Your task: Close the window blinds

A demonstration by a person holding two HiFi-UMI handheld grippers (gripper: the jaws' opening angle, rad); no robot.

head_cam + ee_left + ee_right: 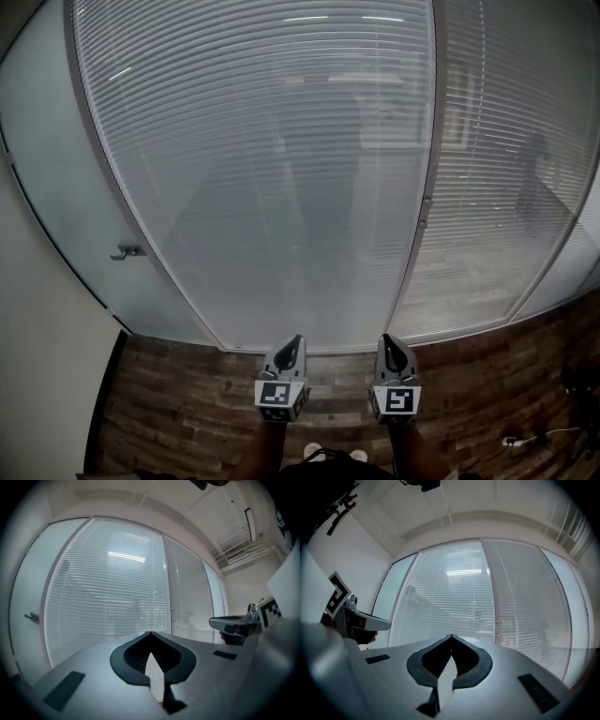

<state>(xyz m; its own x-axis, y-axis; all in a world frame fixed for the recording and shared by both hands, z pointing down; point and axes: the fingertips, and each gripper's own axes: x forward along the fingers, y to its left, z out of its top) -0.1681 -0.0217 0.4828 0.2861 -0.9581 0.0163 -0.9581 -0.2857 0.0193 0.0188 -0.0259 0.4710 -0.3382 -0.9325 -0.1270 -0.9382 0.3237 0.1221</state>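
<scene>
In the head view, the left tool [296, 338] and the right tool [387, 337] are pointing side by side at the window blinds [262, 141], well short of them. The blinds are hanging fully lowered across the glass panes ahead, above a wooden floor [187, 403]. A door handle [127, 251] is jutting out at the left.

In the left gripper view, the left tool [150, 633] is sitting clenched, tips meeting, with nothing between them. The blinds [108, 588] are filling the background, and the right tool [229, 623] is showing at the right.

In the right gripper view, the right tool [451, 636] is likewise sitting clenched and empty, facing the blinds [445, 597].
</scene>
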